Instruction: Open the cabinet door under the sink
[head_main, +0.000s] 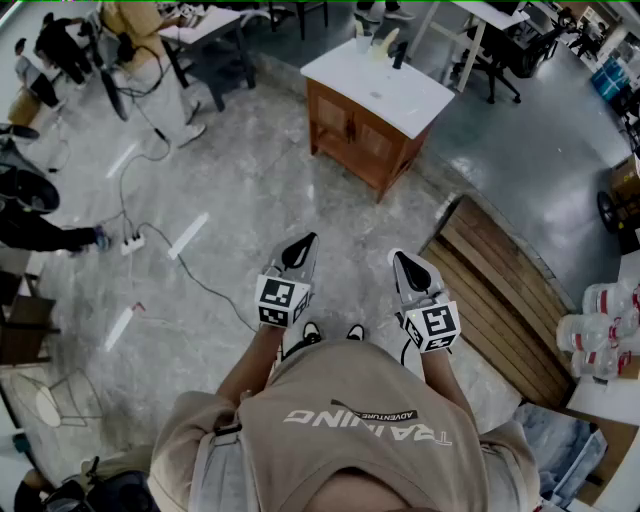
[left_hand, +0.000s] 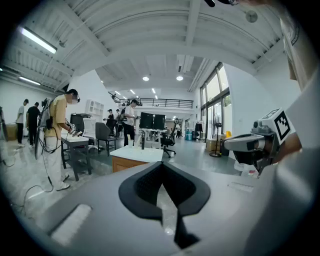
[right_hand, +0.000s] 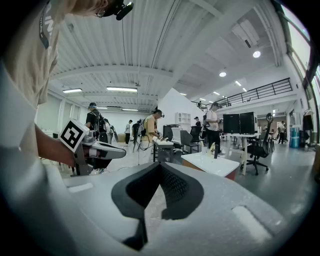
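Grey concrete floor, mottled, carries everything noted below. The wearer stands mid-floor with one claw in each hand. Both are held out in front, side by side and apart.

Left claw: clenched, jaw tips meeting, nothing between them.

Right claw: likewise clenched and empty. The right gripper view shows its dark pads closing to a point, with only floor beyond.

Both claws point a little below level, toward the cabinet.

Cabinet: brown wood, standing far ahead of the claws and slightly to the right, well apart from both.
- A white worktop sits on it.
- A dark upright fitting and pale bottles stand at the worktop's far edge.
- The basin itself cannot be made out clearly.
- Two doors are on the face turned toward the near left, and both look shut.

Surroundings:
- A slatted wooden platform lies on the floor to the right, near the right claw.
- A white power strip lies on the floor to the left, with a grey cable trailing from it toward the wearer's feet.
- Packs of water bottles sit at the right edge.
- Other people stand at the far left, well apart from the cabinet.
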